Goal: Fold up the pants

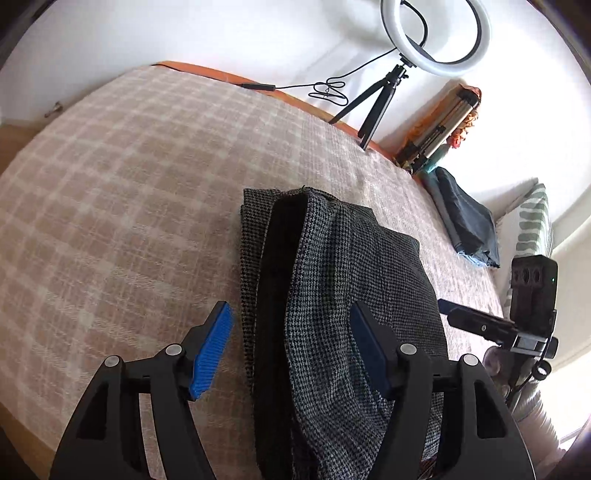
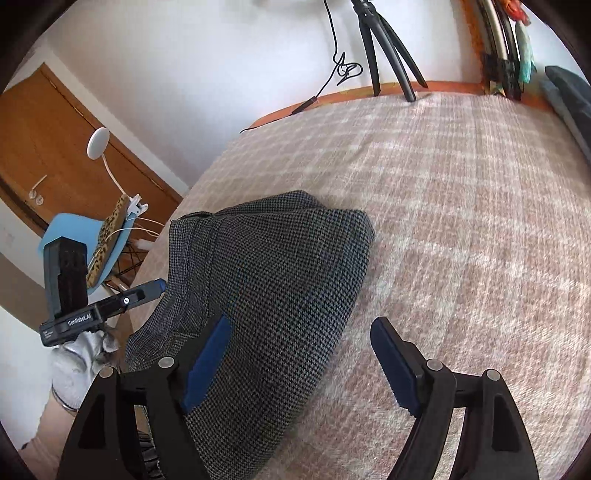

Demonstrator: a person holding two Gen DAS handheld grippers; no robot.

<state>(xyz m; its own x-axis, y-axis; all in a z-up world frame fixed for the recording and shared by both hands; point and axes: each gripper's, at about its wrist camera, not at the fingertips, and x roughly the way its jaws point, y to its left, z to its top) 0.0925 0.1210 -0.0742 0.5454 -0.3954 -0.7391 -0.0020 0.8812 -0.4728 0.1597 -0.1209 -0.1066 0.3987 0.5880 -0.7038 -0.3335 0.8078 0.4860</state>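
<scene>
Grey houndstooth pants [image 1: 343,295] lie folded in a thick stack on the checked bedspread [image 1: 129,184], with a black inner band showing along their left side. My left gripper [image 1: 291,332] is open above the near end of the stack, its blue pads apart on either side. In the right wrist view the pants [image 2: 277,280] lie left of centre. My right gripper [image 2: 303,350] is open over their right edge, left pad above the cloth, right pad above the bedspread [image 2: 461,221]. Each gripper shows at the other view's edge: right one [image 1: 480,321], left one [image 2: 144,291].
A ring light on a tripod [image 1: 436,33] stands at the far bed edge with its cable. Folded blue clothes [image 1: 465,221] lie at the right, next to a striped pillow [image 1: 532,221]. A folded tripod [image 1: 443,125] leans in the corner. A blue chair [image 2: 74,236] and wooden door [image 2: 55,147] are left of the bed.
</scene>
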